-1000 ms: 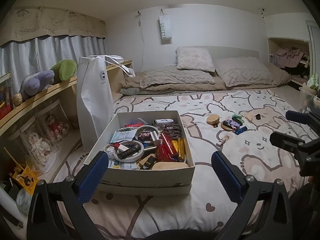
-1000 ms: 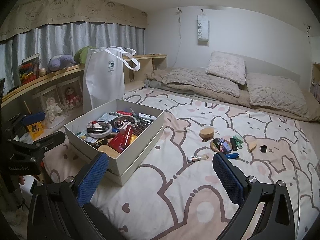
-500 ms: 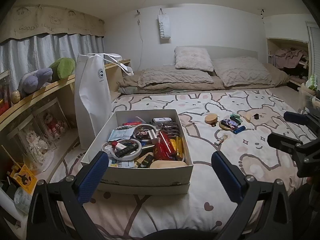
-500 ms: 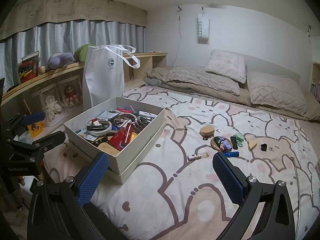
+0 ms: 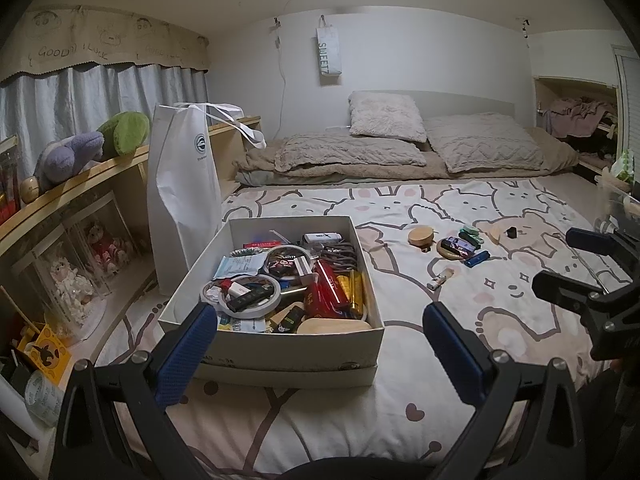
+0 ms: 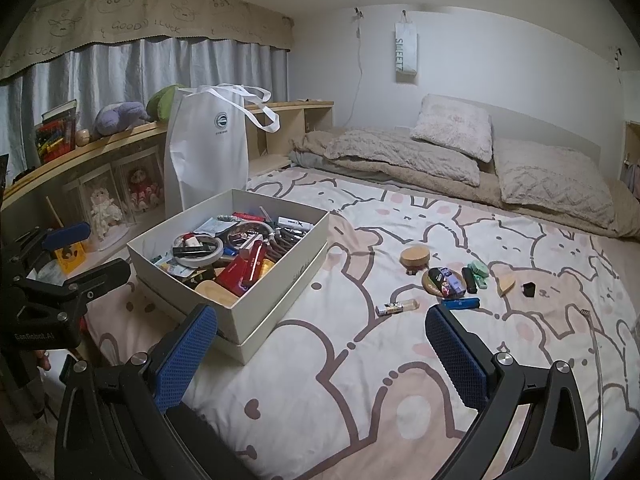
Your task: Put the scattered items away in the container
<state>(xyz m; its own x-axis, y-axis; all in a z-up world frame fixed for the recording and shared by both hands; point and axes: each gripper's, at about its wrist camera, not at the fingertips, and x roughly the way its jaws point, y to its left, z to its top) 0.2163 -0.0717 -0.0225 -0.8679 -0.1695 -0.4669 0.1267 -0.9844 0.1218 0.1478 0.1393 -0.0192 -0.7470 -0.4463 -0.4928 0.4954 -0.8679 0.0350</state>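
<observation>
A white cardboard box (image 5: 276, 350) (image 6: 280, 280) full of small items sits on the bed. To its right lie scattered items: a round wooden lid (image 6: 415, 257), a wooden dish holding small packets (image 6: 443, 282), a blue lighter (image 6: 461, 303), a small clear tube (image 6: 397, 307), green and black pieces (image 6: 478, 269), a wooden wedge (image 6: 506, 282) and a black cap (image 6: 528, 289). My left gripper (image 5: 320, 344) is open and empty in front of the box. My right gripper (image 6: 322, 346) is open and empty, short of the scattered items.
A white tote bag (image 5: 182, 208) stands behind the box at the bed's left edge. A wooden shelf (image 6: 120, 140) with plush toys and doll cases runs along the left. Pillows and a folded blanket (image 5: 400, 152) lie at the head of the bed.
Both views have drifted slightly; the left gripper has shifted a little relative to the box. Both grippers stay open and empty. No item has moved.
</observation>
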